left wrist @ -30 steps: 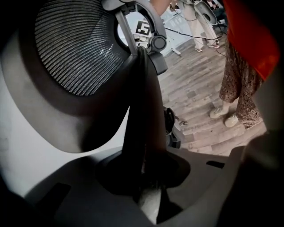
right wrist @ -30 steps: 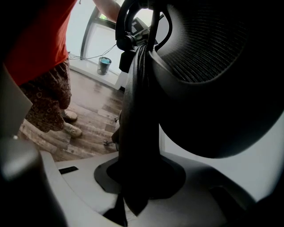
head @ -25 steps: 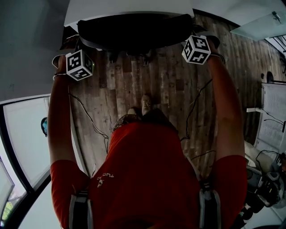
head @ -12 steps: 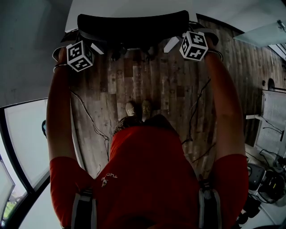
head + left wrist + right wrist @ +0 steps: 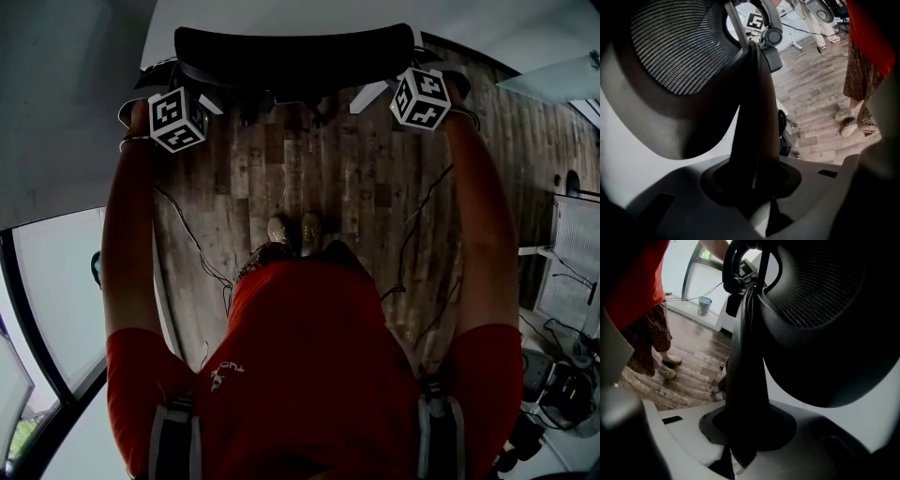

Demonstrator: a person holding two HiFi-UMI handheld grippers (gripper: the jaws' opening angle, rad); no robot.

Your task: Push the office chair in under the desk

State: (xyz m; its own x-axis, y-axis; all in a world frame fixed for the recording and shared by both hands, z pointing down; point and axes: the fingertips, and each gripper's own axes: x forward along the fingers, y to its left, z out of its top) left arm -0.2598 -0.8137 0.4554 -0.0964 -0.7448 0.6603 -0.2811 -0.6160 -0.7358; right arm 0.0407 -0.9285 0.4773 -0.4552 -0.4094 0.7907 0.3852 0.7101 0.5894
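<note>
Status: chair [image 5: 291,56] backrest against desk [image 5: 328,11] edge, seat hidden beneath desk; push looks nearly done; left gripper [image 5: 754,183], right gripper [image 5: 740,427] jaws clenched on backrest rim; left, likely: final nudge, release.

The chair [image 5: 291,56] back spans the way ahead, its top right at the desk [image 5: 281,14] edge, leaving no gap to reach forward there. Behind it the floor [image 5: 309,159] lies open as far as the shoes [image 5: 292,230], crossed only by thin cables [image 5: 192,248]. A grey wall [image 5: 56,94] and a glass panel [image 5: 52,281] close the left; equipment [image 5: 562,384] crowds the right.
</note>
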